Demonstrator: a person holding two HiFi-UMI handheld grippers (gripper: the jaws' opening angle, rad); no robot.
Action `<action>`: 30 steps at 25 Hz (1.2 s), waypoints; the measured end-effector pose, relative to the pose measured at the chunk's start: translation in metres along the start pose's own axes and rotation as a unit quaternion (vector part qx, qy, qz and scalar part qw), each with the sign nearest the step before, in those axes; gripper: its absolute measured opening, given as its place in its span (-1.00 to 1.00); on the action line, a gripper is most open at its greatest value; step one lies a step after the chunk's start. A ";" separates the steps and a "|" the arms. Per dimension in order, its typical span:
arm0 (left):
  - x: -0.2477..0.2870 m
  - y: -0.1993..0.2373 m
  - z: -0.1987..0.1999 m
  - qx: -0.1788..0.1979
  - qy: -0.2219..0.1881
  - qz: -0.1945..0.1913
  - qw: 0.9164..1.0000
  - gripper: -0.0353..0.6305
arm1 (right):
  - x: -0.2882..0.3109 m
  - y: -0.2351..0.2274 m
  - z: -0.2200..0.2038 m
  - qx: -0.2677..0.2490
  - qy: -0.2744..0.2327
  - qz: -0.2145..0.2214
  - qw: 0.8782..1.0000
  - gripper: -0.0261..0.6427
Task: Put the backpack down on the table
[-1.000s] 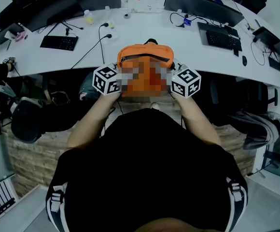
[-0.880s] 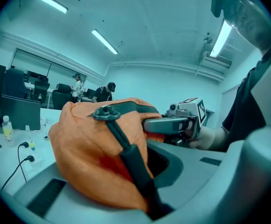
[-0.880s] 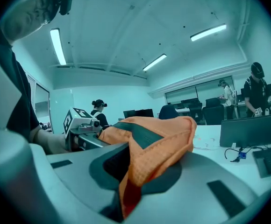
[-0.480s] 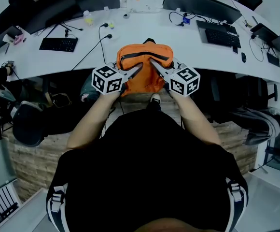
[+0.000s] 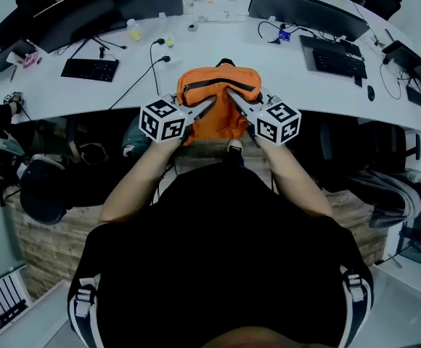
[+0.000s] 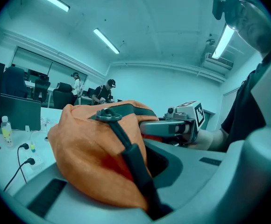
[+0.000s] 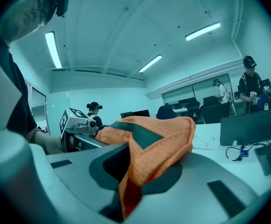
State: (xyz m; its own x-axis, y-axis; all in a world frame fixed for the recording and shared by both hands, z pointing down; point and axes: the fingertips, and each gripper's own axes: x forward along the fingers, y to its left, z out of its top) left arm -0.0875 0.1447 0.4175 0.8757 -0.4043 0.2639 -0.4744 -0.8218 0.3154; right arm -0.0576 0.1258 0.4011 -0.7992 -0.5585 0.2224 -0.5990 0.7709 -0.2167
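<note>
Small orange woven-fabric backpack [image 5: 218, 111]: dark zip [image 5: 218, 85], sitting over the near edge of the curved white table [image 5: 283, 53]; resting or not, can't tell.
Left gripper [image 5: 207, 106]: clamped on its fabric and dark strap [image 6: 131, 158].
Right gripper [image 5: 230, 94]: pinching a cloth fold [image 7: 149, 157].
Handling: probably soft, floppy, lightish; strap's the safest hold.

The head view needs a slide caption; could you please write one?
Left hand-held gripper and right hand-held gripper pinch an orange backpack at the near edge of the white table.

Head view looks steeply down onto the bench [image 5: 218, 46]; both gripper views face level along their jaws, close up; all share the orange backpack [image 5: 218, 118].
</note>
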 end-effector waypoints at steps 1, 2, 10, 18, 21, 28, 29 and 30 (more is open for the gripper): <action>0.002 0.002 0.001 -0.001 0.001 0.001 1.000 -0.74 | 0.001 -0.004 0.001 0.000 0.000 0.001 1.000 -0.74; 0.004 0.005 0.003 -0.002 0.002 0.002 1.000 -0.74 | 0.003 -0.007 0.002 0.002 0.000 0.002 1.000 -0.74; 0.023 0.026 0.002 -0.014 0.010 0.016 1.000 -0.75 | 0.014 -0.033 -0.002 0.010 0.006 0.017 1.000 -0.74; 0.043 0.043 0.010 -0.020 0.024 0.025 0.999 -0.75 | 0.021 -0.061 0.001 0.031 0.014 0.040 0.999 -0.74; 0.049 0.051 0.016 -0.024 0.024 0.026 0.999 -0.75 | 0.025 -0.069 0.006 0.029 0.016 0.045 0.998 -0.74; 0.063 0.072 0.027 -0.031 0.022 0.033 0.999 -0.75 | 0.038 -0.094 0.016 0.020 0.027 0.054 0.998 -0.74; 0.066 0.075 0.029 -0.032 0.021 0.033 0.999 -0.75 | 0.040 -0.097 0.017 0.019 0.029 0.055 0.998 -0.74; 0.068 0.078 0.030 -0.033 0.020 0.034 0.999 -0.75 | 0.041 -0.100 0.017 0.018 0.030 0.056 0.998 -0.74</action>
State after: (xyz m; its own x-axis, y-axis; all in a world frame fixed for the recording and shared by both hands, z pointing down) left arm -0.0623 0.0414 0.4327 0.8375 -0.4408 0.3229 -0.5388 -0.7644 0.3540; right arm -0.0312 0.0202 0.4153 -0.8569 -0.4501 0.2513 -0.5092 0.8149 -0.2768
